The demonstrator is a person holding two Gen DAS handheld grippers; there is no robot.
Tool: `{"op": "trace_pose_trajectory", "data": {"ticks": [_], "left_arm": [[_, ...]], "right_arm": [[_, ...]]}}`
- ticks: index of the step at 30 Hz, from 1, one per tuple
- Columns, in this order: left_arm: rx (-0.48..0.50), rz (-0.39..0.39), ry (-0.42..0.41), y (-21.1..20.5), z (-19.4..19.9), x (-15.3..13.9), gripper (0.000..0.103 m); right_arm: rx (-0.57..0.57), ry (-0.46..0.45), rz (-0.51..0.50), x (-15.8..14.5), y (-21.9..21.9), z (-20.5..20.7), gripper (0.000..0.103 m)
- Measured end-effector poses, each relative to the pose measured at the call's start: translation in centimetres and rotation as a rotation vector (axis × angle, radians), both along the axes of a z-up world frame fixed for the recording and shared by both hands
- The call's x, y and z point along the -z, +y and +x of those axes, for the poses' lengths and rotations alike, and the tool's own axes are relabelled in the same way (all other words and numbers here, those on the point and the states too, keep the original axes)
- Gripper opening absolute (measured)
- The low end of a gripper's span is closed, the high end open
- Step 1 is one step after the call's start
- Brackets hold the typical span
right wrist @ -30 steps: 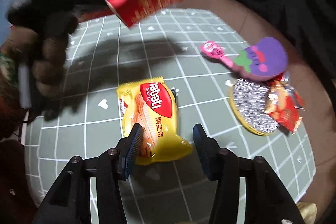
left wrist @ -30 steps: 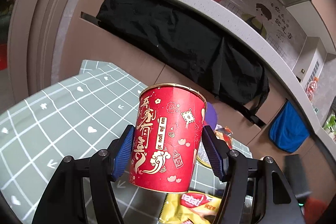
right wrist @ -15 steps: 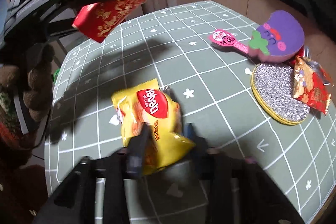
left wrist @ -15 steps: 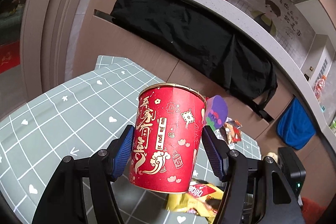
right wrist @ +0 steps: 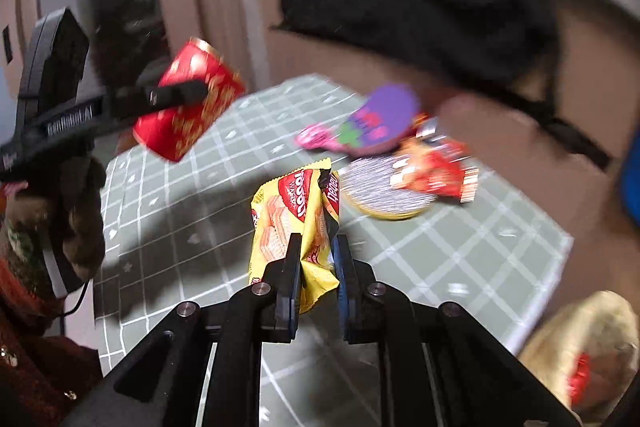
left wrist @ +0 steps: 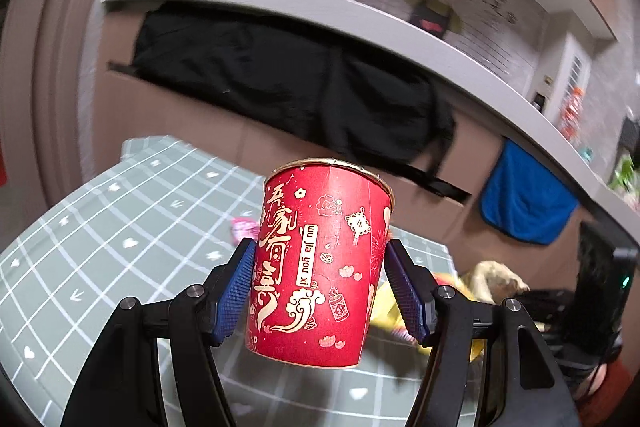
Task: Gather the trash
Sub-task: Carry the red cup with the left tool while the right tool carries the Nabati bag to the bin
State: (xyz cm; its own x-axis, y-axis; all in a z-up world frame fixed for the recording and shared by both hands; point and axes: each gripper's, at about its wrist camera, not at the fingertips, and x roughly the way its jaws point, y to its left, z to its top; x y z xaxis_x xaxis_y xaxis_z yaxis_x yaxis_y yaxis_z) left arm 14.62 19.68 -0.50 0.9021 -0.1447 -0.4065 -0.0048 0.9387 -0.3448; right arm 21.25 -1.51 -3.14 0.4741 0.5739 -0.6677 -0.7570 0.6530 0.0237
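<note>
Checked tablecloth (right wrist: 460, 251); crinkled yellow wrapper (right wrist: 296, 211) pinched, gripper (right wrist: 316, 247).

The red cup (left wrist: 320, 267) looks like paper, matt with shiny gold print and a gold rim. The yellow wafer wrapper (right wrist: 294, 215) is glossy crinkled plastic film, as is the red snack packet (right wrist: 436, 175). A round pad (right wrist: 380, 193) has a glittery, rough metallic face with a yellow edge. The purple piece (right wrist: 384, 119) looks like soft matt foam. The table cover (left wrist: 100, 239) is a smooth grey-green checked sheet, slightly sheeny. The gripper pads (left wrist: 236, 287) are ribbed blue rubbery plastic on matt black plastic arms with small metal pins. A black cloth (left wrist: 300, 87) and a blue cloth (left wrist: 524, 203) hang matt against brown cardboard-like panels.
</note>
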Motion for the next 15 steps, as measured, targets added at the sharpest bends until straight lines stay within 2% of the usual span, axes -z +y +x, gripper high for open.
{"op": "trace_pose_trajectory", "data": {"ticks": [7,11,15], "left_arm": [[0.060,0.082,-0.059,-6.5,0.4,-2.8,0.065],[0.095,0.128,-0.102,-10.6,1.1,-4.5,0.065],[0.155,0.151,-0.145,-15.0,2.0,-6.2,0.065]], "right_arm": [[0.127,-0.099,0.081,-3.9,-6.5,-1.2,0.013],[0.190,-0.149,0.107,-5.6,-10.1,-1.8,0.013],[0.279,-0.242,0.105,-8.0,-14.2,-2.5,0.013]]}}
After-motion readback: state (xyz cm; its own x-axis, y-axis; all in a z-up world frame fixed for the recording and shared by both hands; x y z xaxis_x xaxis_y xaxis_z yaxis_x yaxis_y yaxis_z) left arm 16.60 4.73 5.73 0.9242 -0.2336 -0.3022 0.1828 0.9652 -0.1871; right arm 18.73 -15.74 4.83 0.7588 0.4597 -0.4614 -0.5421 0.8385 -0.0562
